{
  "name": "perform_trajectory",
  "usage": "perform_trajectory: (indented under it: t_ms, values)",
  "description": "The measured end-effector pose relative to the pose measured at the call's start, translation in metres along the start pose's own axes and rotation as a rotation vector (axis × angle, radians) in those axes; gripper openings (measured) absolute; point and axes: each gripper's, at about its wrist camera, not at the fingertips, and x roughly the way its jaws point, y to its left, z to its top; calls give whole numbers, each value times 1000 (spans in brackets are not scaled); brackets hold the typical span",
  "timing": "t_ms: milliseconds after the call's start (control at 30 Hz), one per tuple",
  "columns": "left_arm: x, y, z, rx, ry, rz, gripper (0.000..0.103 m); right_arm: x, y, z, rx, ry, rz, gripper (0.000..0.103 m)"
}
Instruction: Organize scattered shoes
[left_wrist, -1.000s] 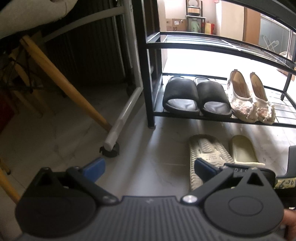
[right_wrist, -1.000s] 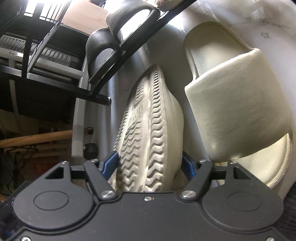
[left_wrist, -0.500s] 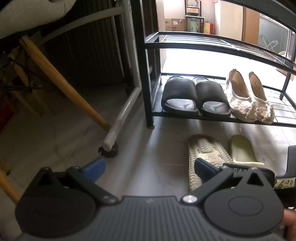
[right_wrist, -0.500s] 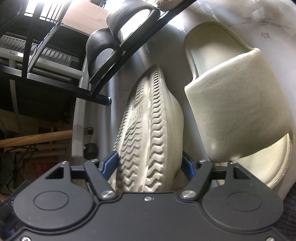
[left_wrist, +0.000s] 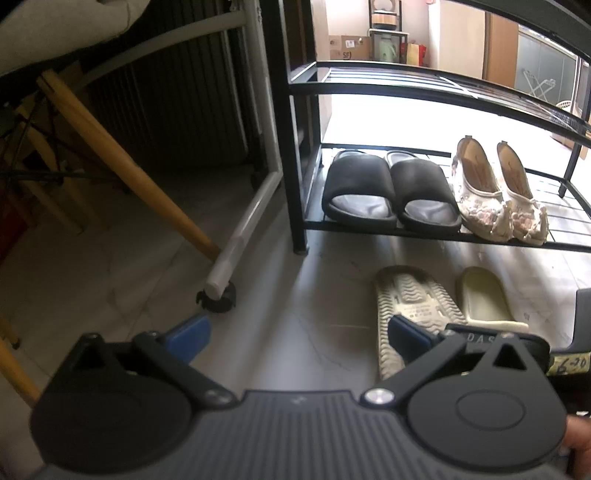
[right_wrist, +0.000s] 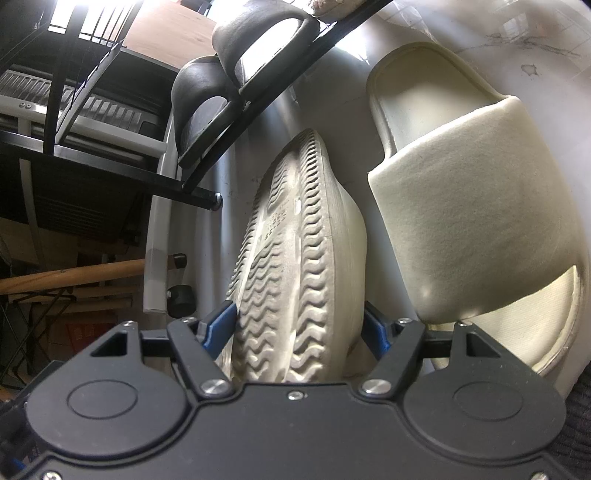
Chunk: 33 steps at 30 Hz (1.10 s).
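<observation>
1. Right gripper (right_wrist: 297, 325): blue fingertips (right_wrist: 221, 322) sit either side of the upturned cream slide (right_wrist: 295, 266), near its heel end. Jaws at medium width, pads against or just off its sides; cannot tell if they are actually clamping.
2. That slide lies sole-up on the floor (left_wrist: 258, 295), tread facing the camera, just in front of the shoe rack (left_wrist: 295, 147) and its bottom shelf front edge.
3. Second cream slide (right_wrist: 465, 206) is just beside it on the right, right way up, strap up, also on the floor. The two are close; contact not resolvable.
4. Left gripper (left_wrist: 295, 332): jaws wide, nothing between them, hanging over bare floor tile to the left of both slides. From this view the upturned slide (left_wrist: 410, 306) and its mate (left_wrist: 484, 299) sit near the rack's front edge.
5. Rack bottom shelf: black slides (left_wrist: 388, 192) paired at the left end, pale floral flats (left_wrist: 498, 192) just right of them, toes toward the front edge.
6. Shelf above them holds nothing in view.
7. Left of the rack: white frame leg (left_wrist: 236, 251) on a black caster, wooden chair leg (left_wrist: 122, 162) angled beside it.
</observation>
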Motion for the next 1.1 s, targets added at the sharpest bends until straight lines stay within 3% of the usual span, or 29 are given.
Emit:
perform_trajectory:
  t_ms: [67,167,333,433,533,633,800,1033,1100]
  values:
    - [0,2,0,-9,-2,4,102,-3,5,0,-30,-10,-25,71]
    - [0,6,0,-36,-3,16,102,-15,28,-4,-212,-78,-126,70]
    - [1,15,0,-89,2,40,102,-27,77,-26,-683,-205,-401,67]
    - [0,19,0,-106,-4,47,102,-8,84,-48,-874,-180,-534,66]
    - [-3,22,0,-122,-20,45,102,6,84,-63,-968,-116,-573,67]
    - [-4,27,0,-144,-25,37,102,8,88,-66,-987,-71,-528,72]
    - [-2,34,0,-187,-8,28,102,-4,94,-50,-883,-32,-376,96]
    - [-3,48,0,-267,-9,11,102,-21,102,-28,-734,21,-166,103]
    - [-3,52,-1,-289,-8,11,102,-18,100,-16,-669,32,-146,103]
